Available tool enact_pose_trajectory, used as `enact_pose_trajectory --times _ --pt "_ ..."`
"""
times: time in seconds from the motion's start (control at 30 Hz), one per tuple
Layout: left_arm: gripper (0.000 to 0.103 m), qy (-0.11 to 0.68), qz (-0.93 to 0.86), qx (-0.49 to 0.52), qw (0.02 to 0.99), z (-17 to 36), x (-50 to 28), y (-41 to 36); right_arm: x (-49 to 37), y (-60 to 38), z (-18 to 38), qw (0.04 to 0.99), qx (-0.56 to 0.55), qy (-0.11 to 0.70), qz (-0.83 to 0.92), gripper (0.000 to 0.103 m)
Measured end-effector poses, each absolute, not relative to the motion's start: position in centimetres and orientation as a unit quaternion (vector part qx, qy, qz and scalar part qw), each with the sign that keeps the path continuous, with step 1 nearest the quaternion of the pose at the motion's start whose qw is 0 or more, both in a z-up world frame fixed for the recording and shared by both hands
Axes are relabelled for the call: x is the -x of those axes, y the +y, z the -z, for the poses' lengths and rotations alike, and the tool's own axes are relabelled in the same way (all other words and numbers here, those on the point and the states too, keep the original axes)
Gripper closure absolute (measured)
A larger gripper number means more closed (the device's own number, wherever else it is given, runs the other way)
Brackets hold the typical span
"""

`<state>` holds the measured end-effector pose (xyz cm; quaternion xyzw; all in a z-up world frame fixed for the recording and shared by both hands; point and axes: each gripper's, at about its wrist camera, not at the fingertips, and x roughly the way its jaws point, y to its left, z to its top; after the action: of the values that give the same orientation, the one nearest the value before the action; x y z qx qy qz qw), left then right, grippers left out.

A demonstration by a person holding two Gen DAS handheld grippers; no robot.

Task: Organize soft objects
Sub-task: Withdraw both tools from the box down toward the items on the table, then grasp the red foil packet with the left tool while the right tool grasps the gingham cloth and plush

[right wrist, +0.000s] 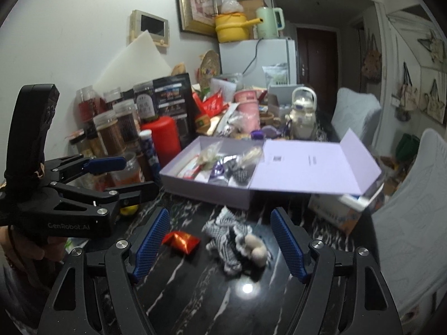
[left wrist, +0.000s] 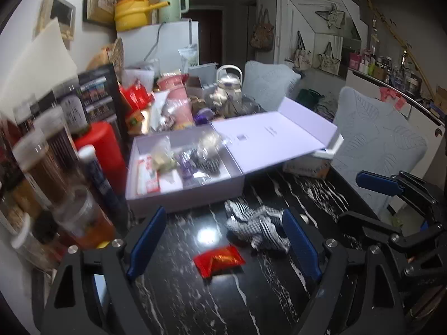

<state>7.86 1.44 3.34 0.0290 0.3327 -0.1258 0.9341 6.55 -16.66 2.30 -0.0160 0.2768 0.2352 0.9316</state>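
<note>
A black-and-white checked cloth bundle point(left wrist: 255, 227) point(right wrist: 226, 233) with beige pom-poms lies on the black marble table point(left wrist: 181, 293) point(right wrist: 195, 293). Beside it sits a red foil packet point(left wrist: 219, 259) point(right wrist: 181, 240). Behind them stands an open lilac box point(left wrist: 181, 198) point(right wrist: 206, 192) holding several small items, its lid point(left wrist: 273, 139) point(right wrist: 313, 167) folded back to the right. My left gripper point(left wrist: 223, 241) point(right wrist: 131, 177) is open above the packet and the cloth. My right gripper point(right wrist: 219, 241) point(left wrist: 363, 201) is open too, with the cloth ahead between its fingers and untouched.
Jars, bottles and a red cylinder point(left wrist: 103, 150) point(right wrist: 163, 136) crowd the table's left side. A tissue box point(left wrist: 307, 167) point(right wrist: 335, 212) sits under the lid. Two grey chairs point(left wrist: 377, 145) point(right wrist: 413, 209) stand on the right. A white teapot point(left wrist: 229, 86) and clutter fill the back.
</note>
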Motion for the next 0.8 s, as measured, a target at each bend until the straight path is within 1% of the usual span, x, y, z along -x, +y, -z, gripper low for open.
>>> enact_pose_trajectory --times 0.23,0.53,0.57,0.6,0.63,0.73,0.8 --pt "0.018 0.37 0.135 -0.011 0.919 0.1 -7.6 1.5 -6.4 -16.9 0.5 0.923 -0.004 0.304 -0.236 0.027" --pt "0.018 0.388 0.099 -0.05 0.915 4.1 -7.7 0.8 -7.6 -17.0 4.6 0.914 0.001 0.346 -0.214 0.027" --pt "0.018 0.388 0.094 -0.058 0.915 4.4 -7.7 0.8 -7.8 -17.0 4.9 0.912 0.0 0.351 -0.214 0.025" --pt "0.018 0.391 0.09 -0.062 0.914 4.7 -7.8 0.8 -8.1 -16.9 5.4 0.909 -0.001 0.357 -0.213 0.02" --pt "0.018 0.397 0.087 -0.062 0.912 5.2 -8.0 1.0 -8.5 -16.9 5.9 0.907 -0.001 0.364 -0.21 0.018" --pt "0.018 0.415 0.083 -0.051 0.905 6.1 -8.5 1.5 -9.3 -16.7 6.9 0.904 0.002 0.377 -0.203 0.017" --pt "0.018 0.423 0.081 -0.043 0.902 6.6 -8.8 1.8 -10.1 -16.6 7.4 0.902 0.003 0.384 -0.197 0.014"
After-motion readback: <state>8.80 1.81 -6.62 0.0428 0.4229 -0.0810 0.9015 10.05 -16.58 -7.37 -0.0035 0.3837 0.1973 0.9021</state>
